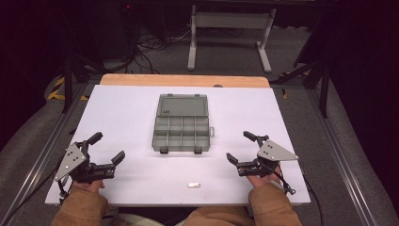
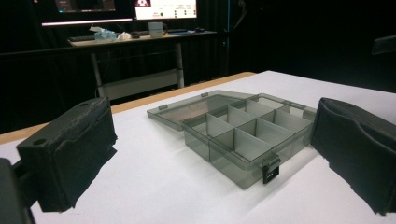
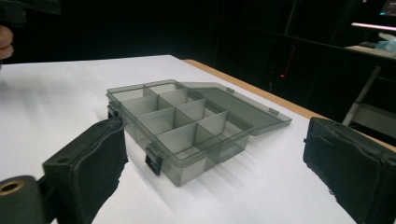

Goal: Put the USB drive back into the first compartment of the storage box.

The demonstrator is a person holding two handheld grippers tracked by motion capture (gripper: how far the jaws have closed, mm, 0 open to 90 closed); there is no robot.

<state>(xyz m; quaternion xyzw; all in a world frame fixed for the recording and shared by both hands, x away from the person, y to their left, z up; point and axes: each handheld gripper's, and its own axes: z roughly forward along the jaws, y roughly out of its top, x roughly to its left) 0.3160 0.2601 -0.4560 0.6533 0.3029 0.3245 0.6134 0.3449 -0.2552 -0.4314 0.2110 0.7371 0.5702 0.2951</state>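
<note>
A grey see-through organiser box (image 1: 181, 133) lies open at the middle of the white table, its lid (image 1: 182, 105) flat behind it and its several compartments bare. The same box (image 2: 243, 135) (image 3: 177, 126) sits ahead of each gripper camera. My left gripper (image 1: 107, 147) rests near the table's front left, jaws wide apart with nothing between them. My right gripper (image 1: 241, 147) rests at the front right, also open and holding nothing. A small white piece (image 1: 194, 185) lies near the front edge between the two hands.
The white table (image 1: 127, 113) has a wooden strip (image 1: 183, 80) along its far edge. Metal rails run down both sides. A desk frame (image 1: 230, 33) and cables stand on the floor behind.
</note>
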